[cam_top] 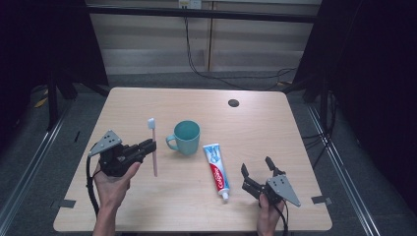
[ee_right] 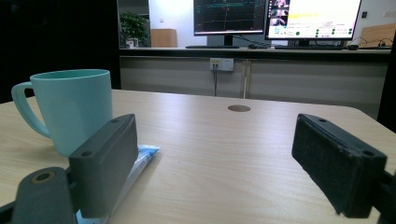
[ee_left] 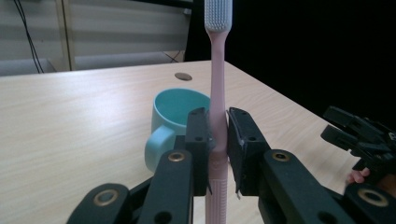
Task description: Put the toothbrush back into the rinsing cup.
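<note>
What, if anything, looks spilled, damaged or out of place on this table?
Nothing stands out. The left gripper holds the pink toothbrush upright, bristles up, beside the teal mug, which stands upright. The toothpaste tube lies flat and capped near the open right gripper. No spill shows.

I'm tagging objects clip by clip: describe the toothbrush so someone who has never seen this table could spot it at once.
On the light wooden table, look just left of the teal mug near the middle. There the left gripper holds a slim pink toothbrush upright, its jaws clamped on the handle. Its white bristle head points up, unlike the red, white and blue toothpaste tube lying flat right of the mug.
</note>
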